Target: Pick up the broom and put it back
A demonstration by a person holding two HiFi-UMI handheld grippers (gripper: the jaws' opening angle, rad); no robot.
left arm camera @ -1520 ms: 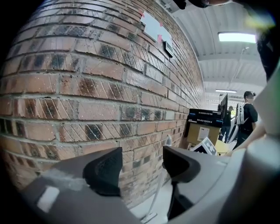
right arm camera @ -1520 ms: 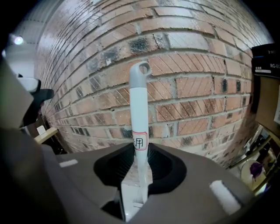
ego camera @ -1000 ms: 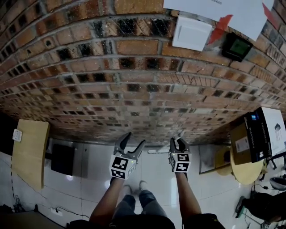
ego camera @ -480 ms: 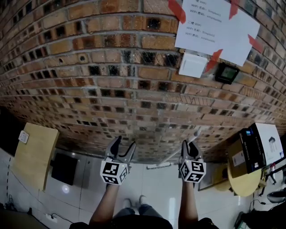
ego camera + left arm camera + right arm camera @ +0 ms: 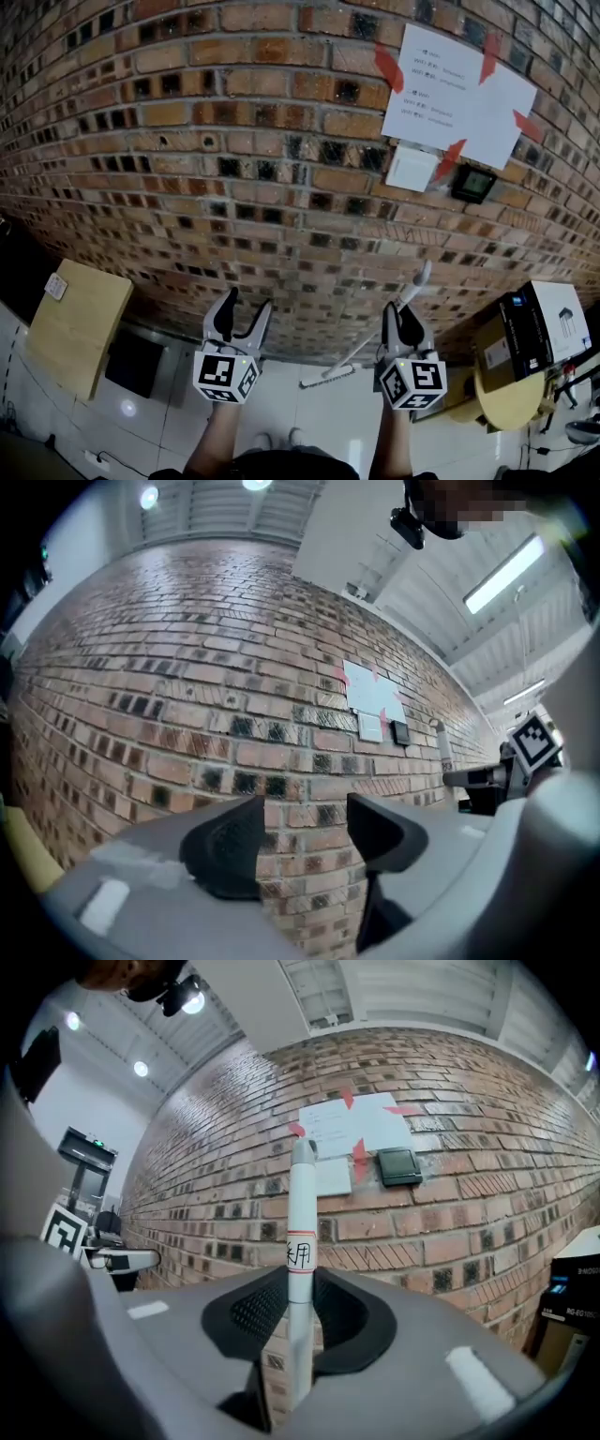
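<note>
Your right gripper (image 5: 401, 321) is clamped tight on the broom with the long white handle (image 5: 361, 352): in the right gripper view the two black pads press the handle from both sides (image 5: 300, 1213), just below a small white label with red edges and a handwritten mark. The handle stands upright between the jaws there, its rounded top end above them against the red-brown brick wall (image 5: 234, 187). In the head view the handle slants from its top, up right of the gripper, down left to a pale flat head above the white tiled floor (image 5: 309, 412); you cannot tell whether the head touches the floor. Your left gripper (image 5: 237, 314) holds nothing. Its jaws stand apart, and only brick shows in the gap in the left gripper view (image 5: 305, 841). Both grippers point at the wall, side by side, well apart. On the wall, up right: a white paper sheet fixed with red tape (image 5: 459, 94), a white square plate (image 5: 411, 169) and a small black device (image 5: 473, 183) beneath it. Far right, a black-and-white carton (image 5: 539, 328) sits on a round wooden table (image 5: 511, 389).
</note>
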